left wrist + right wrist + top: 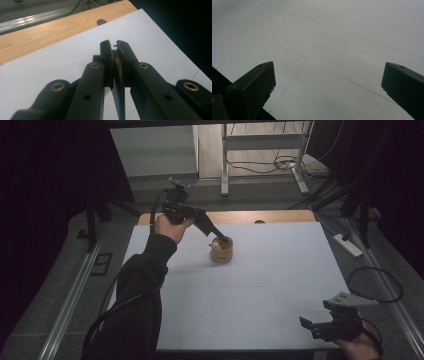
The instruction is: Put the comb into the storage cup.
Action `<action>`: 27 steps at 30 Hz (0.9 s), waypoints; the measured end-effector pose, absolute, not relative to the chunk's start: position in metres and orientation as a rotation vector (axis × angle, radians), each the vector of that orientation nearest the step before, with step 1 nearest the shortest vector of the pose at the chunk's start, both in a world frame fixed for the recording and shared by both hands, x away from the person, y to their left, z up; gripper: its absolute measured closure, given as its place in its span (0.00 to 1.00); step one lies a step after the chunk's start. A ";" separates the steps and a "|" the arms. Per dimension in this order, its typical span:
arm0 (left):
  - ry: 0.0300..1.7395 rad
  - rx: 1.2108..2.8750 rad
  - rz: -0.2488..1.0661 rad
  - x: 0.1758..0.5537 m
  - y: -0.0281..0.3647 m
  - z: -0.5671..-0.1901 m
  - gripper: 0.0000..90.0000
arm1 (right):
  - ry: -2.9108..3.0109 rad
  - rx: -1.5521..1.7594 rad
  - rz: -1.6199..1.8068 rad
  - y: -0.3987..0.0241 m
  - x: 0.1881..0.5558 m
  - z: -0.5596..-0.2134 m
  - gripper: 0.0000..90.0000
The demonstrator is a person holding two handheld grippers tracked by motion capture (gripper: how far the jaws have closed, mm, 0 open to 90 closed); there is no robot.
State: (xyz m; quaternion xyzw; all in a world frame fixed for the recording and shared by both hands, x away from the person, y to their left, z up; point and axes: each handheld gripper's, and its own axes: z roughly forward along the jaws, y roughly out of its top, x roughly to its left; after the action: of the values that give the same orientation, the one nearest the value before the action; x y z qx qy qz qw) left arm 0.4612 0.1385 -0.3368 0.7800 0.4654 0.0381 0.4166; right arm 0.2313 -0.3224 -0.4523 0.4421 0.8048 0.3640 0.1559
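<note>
A small round wooden cup (221, 251) stands on the white sheet (260, 295), back of the middle. My left gripper (222, 240) reaches down to it from the left, and its jaws are shut on the cup's rim. In the left gripper view the two black jaws (113, 46) pinch the thin brown wall (118, 72) between them. My right gripper (312, 325) rests low at the front right corner, open, with nothing between its fingers. The right gripper view has its jaws (328, 75) wide apart over the bare sheet.
A strip of wooden tabletop (260, 216) with a dark hole (101, 22) runs behind the sheet. A white power strip (347, 245) lies on the floor at the right. Metal frame legs (225, 170) and cables stand beyond the table.
</note>
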 end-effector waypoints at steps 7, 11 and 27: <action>1.178 1.979 0.104 0.464 0.134 -0.341 0.93 | 2.304 1.267 1.045 -0.323 0.231 -0.452 0.00; 1.182 1.985 0.108 0.466 0.132 -0.344 0.93 | 2.305 1.265 1.044 -0.323 0.231 -0.452 0.00; 1.192 2.043 0.113 0.475 0.116 -0.356 0.93 | 2.310 1.259 1.047 -0.323 0.231 -0.452 0.00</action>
State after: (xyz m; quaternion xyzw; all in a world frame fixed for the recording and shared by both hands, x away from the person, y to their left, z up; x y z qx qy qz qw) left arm 0.4747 0.1163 -0.3562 0.7990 0.4663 0.0444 0.3770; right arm 0.2310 -0.3225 -0.4523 0.4393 0.8060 0.3654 0.1546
